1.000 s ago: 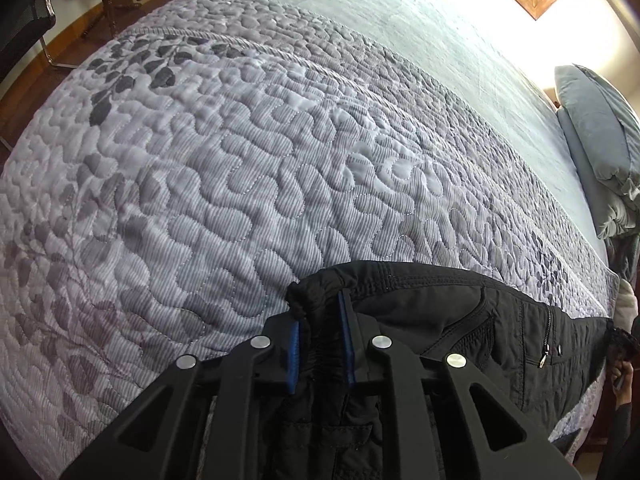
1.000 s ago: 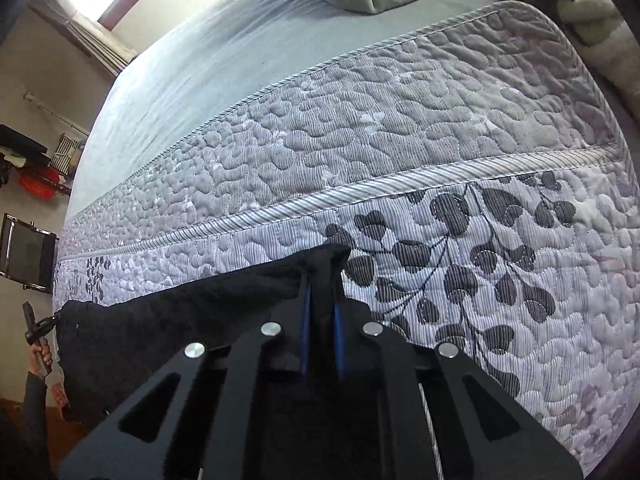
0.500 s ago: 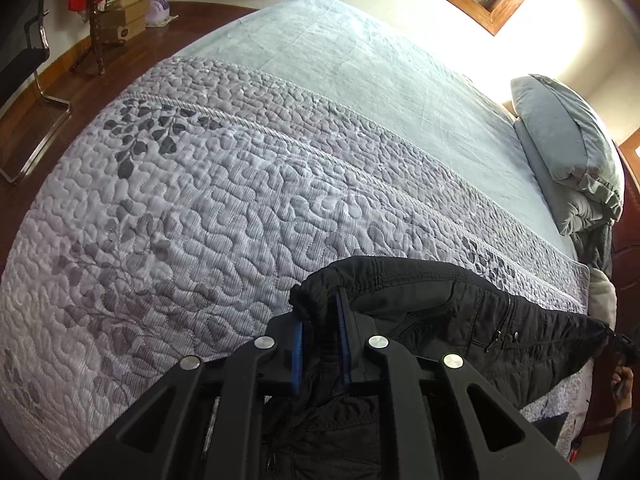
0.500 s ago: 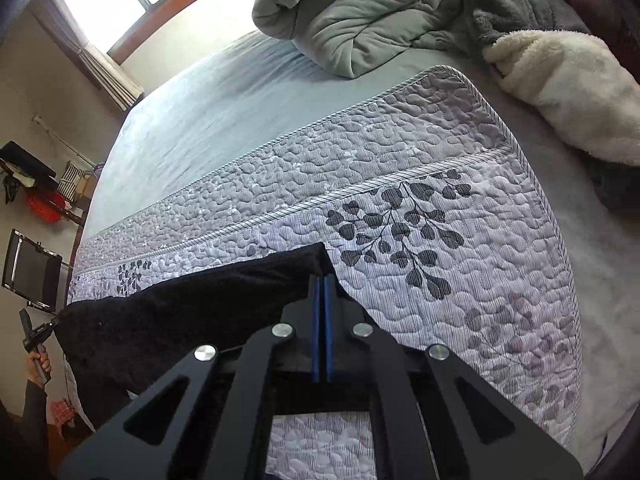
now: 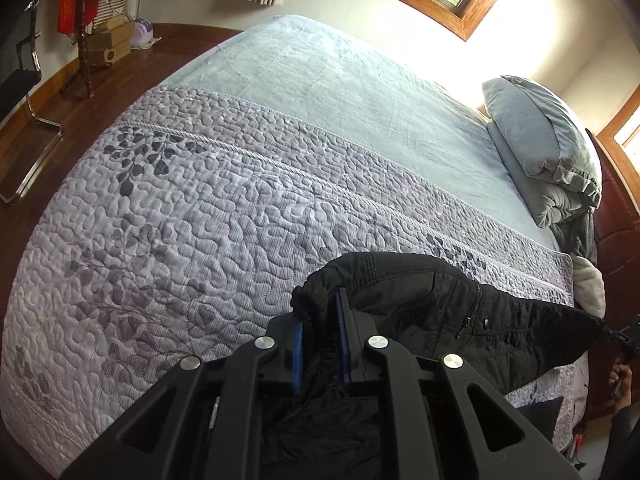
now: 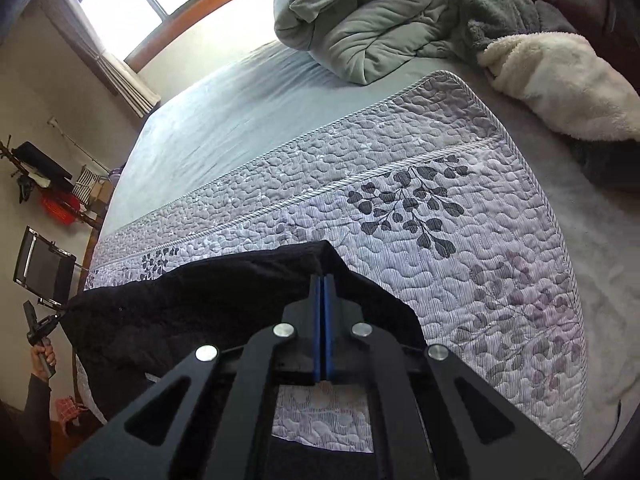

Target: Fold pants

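pants [image 5: 460,312] lifted higher, pillow [image 5: 540,140] beyond

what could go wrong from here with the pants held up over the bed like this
1. The right tool pinches only a thin corner of the black pants, so the fabric may slip out as it is pulled taut.
2. The left tool clamps a bunched wad at the waistband, so the pants could land twisted or creased on the quilt.
3. Most of the cloth hangs below the tools, near the bed's edge, and could drag or fold under when laid down.
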Motion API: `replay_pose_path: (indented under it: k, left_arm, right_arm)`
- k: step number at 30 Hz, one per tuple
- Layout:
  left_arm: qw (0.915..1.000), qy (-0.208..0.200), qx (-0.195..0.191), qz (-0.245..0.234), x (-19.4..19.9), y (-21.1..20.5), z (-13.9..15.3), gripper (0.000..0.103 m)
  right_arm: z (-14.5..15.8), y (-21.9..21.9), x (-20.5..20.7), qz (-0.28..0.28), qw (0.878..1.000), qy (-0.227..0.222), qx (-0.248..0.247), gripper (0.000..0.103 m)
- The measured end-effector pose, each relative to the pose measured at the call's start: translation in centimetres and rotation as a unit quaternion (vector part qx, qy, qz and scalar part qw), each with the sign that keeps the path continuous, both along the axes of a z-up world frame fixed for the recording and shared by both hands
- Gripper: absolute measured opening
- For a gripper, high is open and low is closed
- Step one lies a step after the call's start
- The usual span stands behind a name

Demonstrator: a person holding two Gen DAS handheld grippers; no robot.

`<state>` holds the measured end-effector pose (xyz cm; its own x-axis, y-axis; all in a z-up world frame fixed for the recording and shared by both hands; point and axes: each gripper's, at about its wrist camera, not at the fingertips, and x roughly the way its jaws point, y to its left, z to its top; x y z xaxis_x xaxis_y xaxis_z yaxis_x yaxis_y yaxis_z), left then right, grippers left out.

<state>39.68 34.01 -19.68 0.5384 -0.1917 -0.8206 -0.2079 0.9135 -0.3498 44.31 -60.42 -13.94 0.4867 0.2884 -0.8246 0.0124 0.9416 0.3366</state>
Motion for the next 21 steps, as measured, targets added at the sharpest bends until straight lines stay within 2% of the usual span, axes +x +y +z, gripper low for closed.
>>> replay_pose_path:
  k: [21]
  left_arm:
    - [0.9986, -0.052, -0.011, -0.003, -9.1, -1.1, 5.1, 0.013]
  right_arm:
    - [0.1, -4.8, -14.3, -0.057, 0.997, -0.019, 0.045, 0.000]
